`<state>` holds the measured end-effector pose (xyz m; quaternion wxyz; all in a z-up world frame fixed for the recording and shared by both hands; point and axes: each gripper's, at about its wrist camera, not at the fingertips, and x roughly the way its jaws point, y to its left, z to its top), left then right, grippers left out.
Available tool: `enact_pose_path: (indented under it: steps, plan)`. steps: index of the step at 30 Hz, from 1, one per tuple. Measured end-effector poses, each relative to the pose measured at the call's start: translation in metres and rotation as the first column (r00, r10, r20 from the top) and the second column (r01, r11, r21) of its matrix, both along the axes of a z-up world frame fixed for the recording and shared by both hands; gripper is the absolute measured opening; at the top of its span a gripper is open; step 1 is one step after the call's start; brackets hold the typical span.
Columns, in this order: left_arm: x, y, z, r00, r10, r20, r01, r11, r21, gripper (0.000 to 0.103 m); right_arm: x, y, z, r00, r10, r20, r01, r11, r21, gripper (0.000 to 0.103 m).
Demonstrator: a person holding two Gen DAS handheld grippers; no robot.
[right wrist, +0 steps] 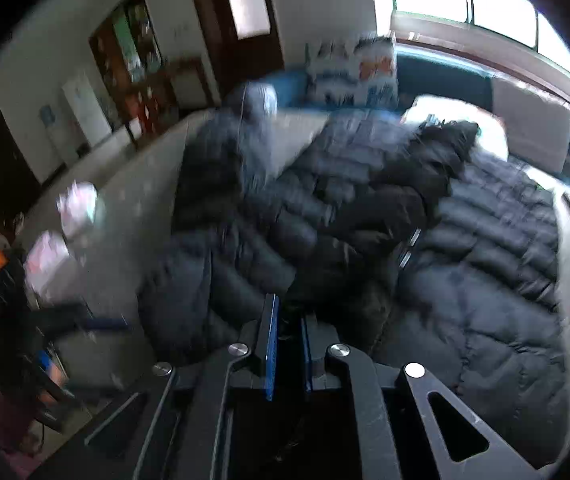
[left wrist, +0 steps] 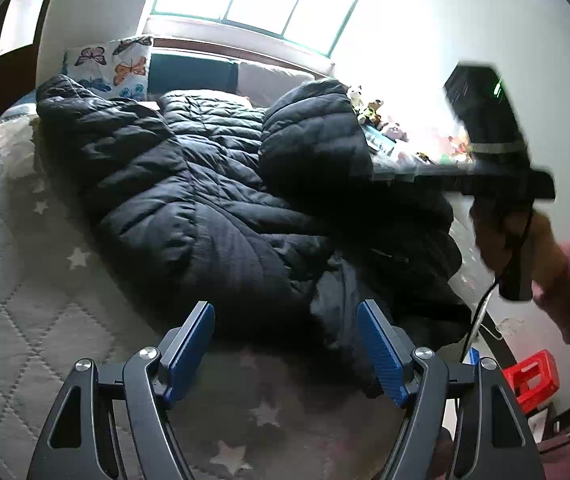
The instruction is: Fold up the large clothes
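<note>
A large dark quilted puffer coat point(left wrist: 189, 184) lies spread over the bed, partly folded over itself. My left gripper point(left wrist: 285, 344) is open and empty, just short of the coat's near edge. My right gripper point(right wrist: 287, 320) is shut on a fold of the coat point(right wrist: 325, 216) and holds it above the bed. In the left wrist view the right gripper's body point(left wrist: 493, 152) shows at the right, lifting the coat's right side point(left wrist: 317, 140). The right wrist view is blurred by motion.
The bed has a grey quilted cover with white stars point(left wrist: 25, 280). A butterfly pillow point(left wrist: 109, 64) and cushions lean at the headboard under the window. Toys point(left wrist: 373, 114) sit along the far right. A red stool point(left wrist: 533, 376) stands on the floor.
</note>
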<state>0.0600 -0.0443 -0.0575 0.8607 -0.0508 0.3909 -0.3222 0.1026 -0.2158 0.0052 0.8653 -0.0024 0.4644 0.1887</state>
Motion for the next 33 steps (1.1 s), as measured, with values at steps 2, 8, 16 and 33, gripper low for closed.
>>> enact_pose_path:
  steps: [2, 8, 16, 33]
  plan:
    - [0.001, 0.003, 0.002, 1.0, 0.011, 0.008, -0.011, 1.0, 0.0, 0.078, -0.003, 0.004, -0.014, 0.999, 0.022, -0.04, -0.023, 0.999, -0.028, 0.014]
    - [0.015, -0.001, 0.014, 0.999, 0.039, -0.001, -0.039, 0.998, -0.059, 0.078, -0.028, 0.013, -0.016, 0.993, 0.119, -0.017, -0.12, 0.977, -0.178, 0.017]
    - [0.024, -0.022, 0.021, 0.999, 0.034, -0.002, -0.034, 0.999, -0.036, 0.078, -0.04, 0.021, -0.014, 0.987, 0.158, 0.0, -0.158, 0.983, -0.091, 0.035]
    - [0.054, -0.039, 0.05, 0.996, 0.055, 0.068, -0.052, 0.998, -0.046, 0.078, -0.006, -0.167, -0.034, 0.938, -0.346, -0.014, 0.346, 0.938, 0.024, 0.056]
